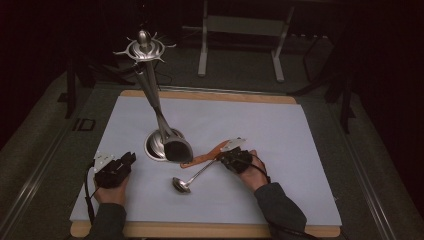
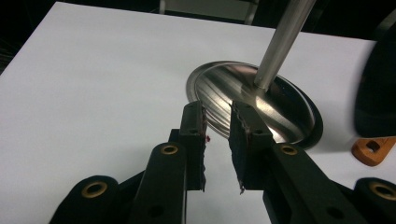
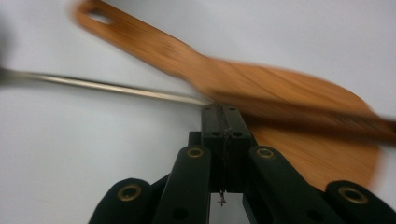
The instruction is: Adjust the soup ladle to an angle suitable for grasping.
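Steel ladle (image 1: 192,177): thin handle slanting up to the right, its end clamped in the right tool (image 1: 226,159), round bowl low on the white counter (image 1: 250,130). It crosses a flat wooden spatula (image 1: 202,156).

High view: fixed above the near table edge, facing forward and down, far off. Left gripper view: low over the white mat (image 2: 93,70), facing the stand base (image 2: 243,95), close. Right gripper view: very close, facing the wooden spatula (image 3: 280,107). Shared by all: mat, spatula; base shared by high and left.
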Demonstrator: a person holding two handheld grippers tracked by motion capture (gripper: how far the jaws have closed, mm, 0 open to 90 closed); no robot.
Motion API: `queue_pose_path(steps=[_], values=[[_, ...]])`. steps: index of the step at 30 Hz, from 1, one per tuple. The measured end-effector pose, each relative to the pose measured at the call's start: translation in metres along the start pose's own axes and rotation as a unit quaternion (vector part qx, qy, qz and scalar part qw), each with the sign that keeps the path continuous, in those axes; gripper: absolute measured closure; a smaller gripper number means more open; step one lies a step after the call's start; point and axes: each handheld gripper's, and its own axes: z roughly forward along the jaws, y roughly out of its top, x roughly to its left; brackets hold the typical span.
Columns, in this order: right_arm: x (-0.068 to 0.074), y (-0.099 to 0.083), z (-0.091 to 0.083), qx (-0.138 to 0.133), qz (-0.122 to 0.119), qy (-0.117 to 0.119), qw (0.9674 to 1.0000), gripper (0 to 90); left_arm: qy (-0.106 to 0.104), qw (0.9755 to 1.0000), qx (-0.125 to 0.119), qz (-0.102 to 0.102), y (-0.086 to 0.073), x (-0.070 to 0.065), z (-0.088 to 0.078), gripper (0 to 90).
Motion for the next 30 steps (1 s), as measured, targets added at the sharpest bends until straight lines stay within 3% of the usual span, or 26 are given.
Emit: queue_pose_path(steps=[5,13,16,18,25,30], values=[[0.031,0.015,0.006,-0.02,-0.027,0.034,0.9989,90.0,0.0,1.0,-0.001,0.0,0.0,0.0,0.0,75.8],[0.068,0.037,0.03,-0.027,-0.033,0.088,0.9953,90.0,0.0,1.0,0.0,0.001,0.0,0.0,0.0,75.8],[0.083,0.04,0.038,-0.016,-0.051,0.098,0.9938,90.0,-0.001,1.0,-0.001,-0.001,0.0,0.0,0.0,75.7],[0.09,0.038,0.038,-0.01,-0.065,0.09,0.9938,90.0,-0.002,1.0,-0.001,-0.001,0.0,0.0,-0.001,75.8],[0.089,0.023,0.023,-0.001,-0.083,0.105,0.991,90.0,-0.001,1.0,-0.001,-0.001,0.0,0.0,-0.001,75.7],[0.073,-0.001,0.001,0.012,-0.082,0.104,0.9911,90.0,0.0,1.0,0.0,0.001,0.0,0.0,0.0,75.7]])
